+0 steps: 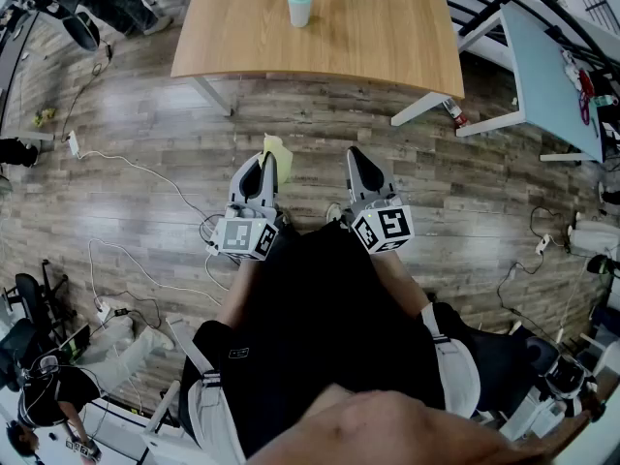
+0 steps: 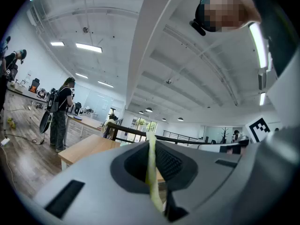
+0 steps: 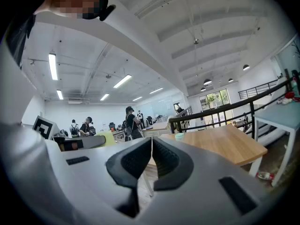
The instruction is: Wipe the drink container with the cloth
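The drink container [image 1: 300, 6] is a pale cup with a teal lid, standing on the far middle of the wooden table [image 1: 387, 37]. Well short of the table, my left gripper [image 1: 263, 161] is held close to the body, shut on a yellow cloth [image 1: 275, 153] that sticks up past its tips. In the left gripper view the cloth [image 2: 152, 172] shows as a thin yellow-green strip pinched between the jaws of that gripper [image 2: 151, 146]. Beside it, my right gripper [image 1: 356, 155] is shut and empty. In the right gripper view its pads [image 3: 161, 156] meet, and the cup [image 3: 179, 136] appears small on the table beyond.
White cables [image 1: 145, 172] and a power strip [image 1: 72, 143] lie on the wood floor to the left. A light blue table [image 1: 552, 76] stands at the right. A black railing [image 3: 225, 109] runs behind the wooden table. People stand in the background [image 2: 58, 111].
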`<action>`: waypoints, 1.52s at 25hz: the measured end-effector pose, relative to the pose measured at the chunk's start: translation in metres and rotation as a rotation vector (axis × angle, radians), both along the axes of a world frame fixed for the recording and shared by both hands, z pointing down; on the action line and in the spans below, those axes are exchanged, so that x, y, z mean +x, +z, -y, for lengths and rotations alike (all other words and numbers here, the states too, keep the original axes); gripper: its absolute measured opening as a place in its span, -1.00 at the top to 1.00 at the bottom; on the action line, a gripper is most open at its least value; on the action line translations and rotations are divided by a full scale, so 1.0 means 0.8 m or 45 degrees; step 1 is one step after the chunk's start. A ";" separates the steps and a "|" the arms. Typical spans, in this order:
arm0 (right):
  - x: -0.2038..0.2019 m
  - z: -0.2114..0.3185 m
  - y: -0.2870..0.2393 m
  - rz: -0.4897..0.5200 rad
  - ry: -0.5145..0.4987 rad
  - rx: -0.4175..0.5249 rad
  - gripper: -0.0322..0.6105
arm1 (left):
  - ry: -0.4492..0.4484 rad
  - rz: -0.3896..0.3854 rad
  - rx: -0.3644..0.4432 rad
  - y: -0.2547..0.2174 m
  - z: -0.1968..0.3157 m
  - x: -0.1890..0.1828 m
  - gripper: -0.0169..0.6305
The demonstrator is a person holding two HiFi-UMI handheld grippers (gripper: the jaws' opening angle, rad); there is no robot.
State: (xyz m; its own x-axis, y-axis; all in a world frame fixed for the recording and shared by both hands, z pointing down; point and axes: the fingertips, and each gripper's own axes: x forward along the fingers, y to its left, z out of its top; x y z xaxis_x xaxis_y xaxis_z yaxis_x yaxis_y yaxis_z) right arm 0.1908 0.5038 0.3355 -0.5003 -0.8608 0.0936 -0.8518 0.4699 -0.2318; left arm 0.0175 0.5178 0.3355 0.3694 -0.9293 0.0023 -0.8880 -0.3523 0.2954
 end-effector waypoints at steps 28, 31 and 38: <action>-0.092 -0.001 -0.003 -0.016 0.124 0.013 0.79 | 0.140 -0.004 -0.025 0.026 0.005 -0.085 0.85; -0.093 0.009 0.002 -0.017 0.124 -0.001 0.79 | 0.155 -0.015 -0.039 0.029 0.016 -0.082 0.85; -0.098 0.083 0.015 -0.001 0.087 -0.002 0.79 | 0.142 -0.006 -0.047 0.034 0.079 -0.080 0.85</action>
